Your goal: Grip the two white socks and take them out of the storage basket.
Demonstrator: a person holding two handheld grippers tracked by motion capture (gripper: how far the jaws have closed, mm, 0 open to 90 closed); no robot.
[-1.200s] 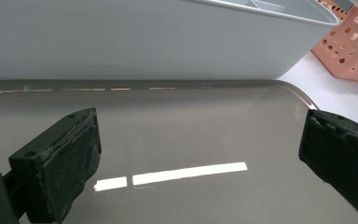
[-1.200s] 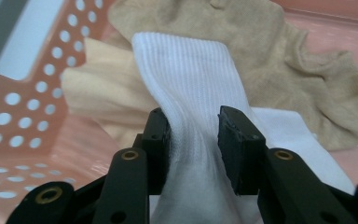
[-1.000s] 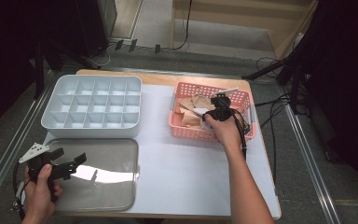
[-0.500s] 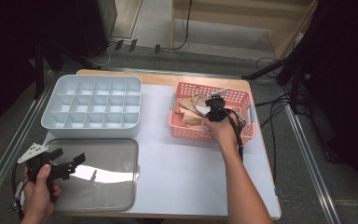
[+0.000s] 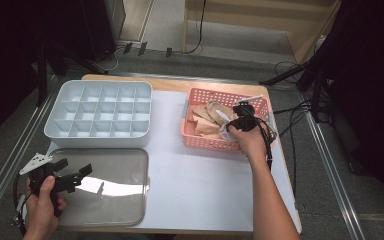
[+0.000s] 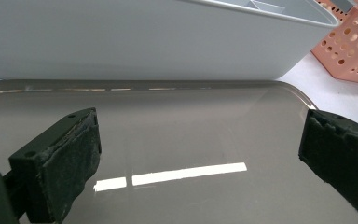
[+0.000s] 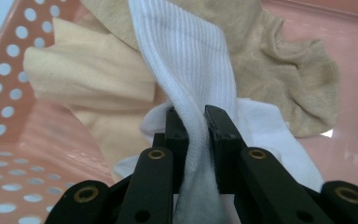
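High view: pink basket (image 5: pixel 195 139) sits at the table's far right, white compartment tray (image 5: pixel 55 131) at far left, clear lid (image 5: pixel 125 205) along the near-left edge. Right gripper (image 5: pixel 236 119) is down inside the basket among beige socks (image 5: pixel 204 125); its grip can't be read here. Left gripper (image 5: pixel 75 175) hovers over the lid, jaws well apart, nothing between them.

Left gripper view: both pads (image 6: pixel 70 163) stand wide over the glossy lid (image 6: pixel 191 135), w/ the tray wall (image 6: pixel 144 42) just behind and a basket corner (image 6: pixel 354 51) at the far right.

Right gripper view: what the high view hides. Jaws have just been closing and now pinch a fold of the white ribbed sock (image 7: pixel 186 65), w/ beige socks (image 7: pixel 279 60) lying under and beside it.

Risk, as I judge it: the pinch takes only a thin fold near the pad tips, so the sock could slip on lifting, or drag a beige one along
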